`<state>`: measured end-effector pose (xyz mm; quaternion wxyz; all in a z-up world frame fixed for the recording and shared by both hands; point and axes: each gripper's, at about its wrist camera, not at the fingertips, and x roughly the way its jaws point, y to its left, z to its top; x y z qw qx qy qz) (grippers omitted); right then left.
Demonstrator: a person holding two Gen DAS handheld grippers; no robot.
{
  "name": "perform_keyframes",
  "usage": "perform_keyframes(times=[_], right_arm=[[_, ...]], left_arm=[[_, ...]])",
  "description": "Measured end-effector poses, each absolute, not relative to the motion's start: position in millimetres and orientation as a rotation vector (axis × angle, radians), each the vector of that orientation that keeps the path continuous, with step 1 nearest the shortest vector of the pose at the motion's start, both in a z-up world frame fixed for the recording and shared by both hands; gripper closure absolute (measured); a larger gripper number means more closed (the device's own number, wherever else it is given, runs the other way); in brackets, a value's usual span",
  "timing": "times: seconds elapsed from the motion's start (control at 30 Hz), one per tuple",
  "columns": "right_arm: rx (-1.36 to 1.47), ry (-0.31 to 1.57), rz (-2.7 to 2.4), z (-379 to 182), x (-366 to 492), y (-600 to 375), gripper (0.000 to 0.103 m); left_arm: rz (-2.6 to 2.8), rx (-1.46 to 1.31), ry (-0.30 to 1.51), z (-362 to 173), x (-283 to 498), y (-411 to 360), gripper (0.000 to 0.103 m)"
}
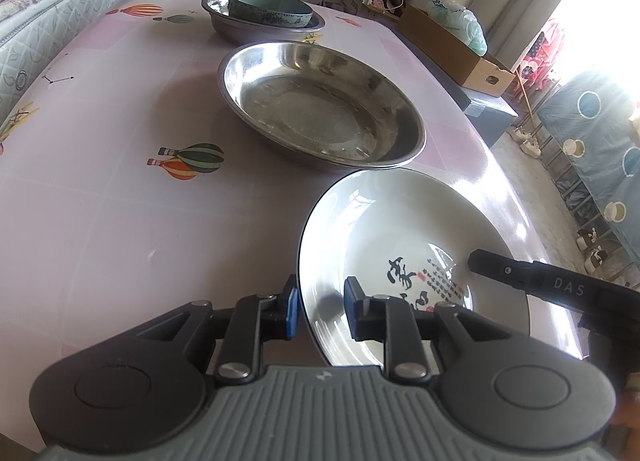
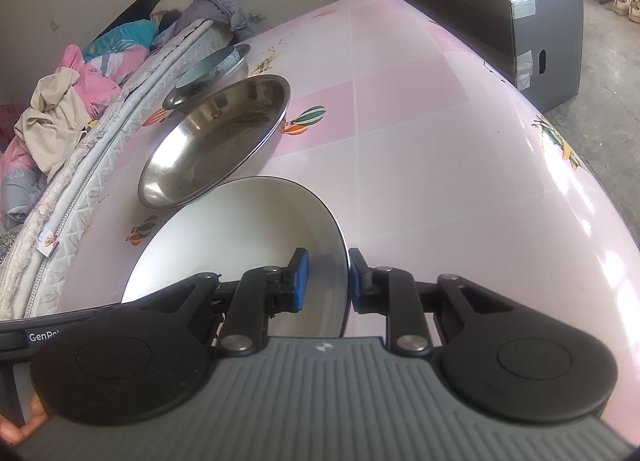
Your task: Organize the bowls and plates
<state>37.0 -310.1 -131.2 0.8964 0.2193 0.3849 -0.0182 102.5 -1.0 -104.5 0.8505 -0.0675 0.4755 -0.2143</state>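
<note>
A white ceramic plate (image 1: 384,229) with black calligraphy sits near the table's front, also in the right wrist view (image 2: 240,229). My left gripper (image 1: 320,301) straddles its left rim, one finger outside, one inside, jaws a plate-rim apart and gripping it. My right gripper (image 2: 326,279) straddles its right rim the same way; its finger also shows in the left wrist view (image 1: 520,273). A large steel dish (image 1: 320,105) lies just beyond the plate (image 2: 216,141). Farther back a teal bowl (image 1: 270,9) sits inside another steel dish (image 1: 224,27).
The table has a pink cloth (image 1: 120,201) with balloon prints. A mattress (image 1: 60,21) borders its left side, with clothes piled on it (image 2: 60,109). A cardboard box (image 1: 452,49) on a grey crate (image 2: 532,33) stands beyond the far right corner.
</note>
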Motion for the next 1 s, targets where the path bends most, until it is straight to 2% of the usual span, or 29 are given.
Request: perform_keyframes(times=[0.5, 1.0], right_arm=[[0.471, 0.797, -0.033, -132.0, 38.2, -309.8, 0.082], [0.469, 0.798, -0.033, -131.2, 37.8, -310.3, 0.082]], left_arm=[[-0.457, -0.147, 1.008, -104.9, 104.2, -3.9, 0.069], [-0.468, -0.158, 1.015, -104.5, 102.4, -7.1, 0.065]])
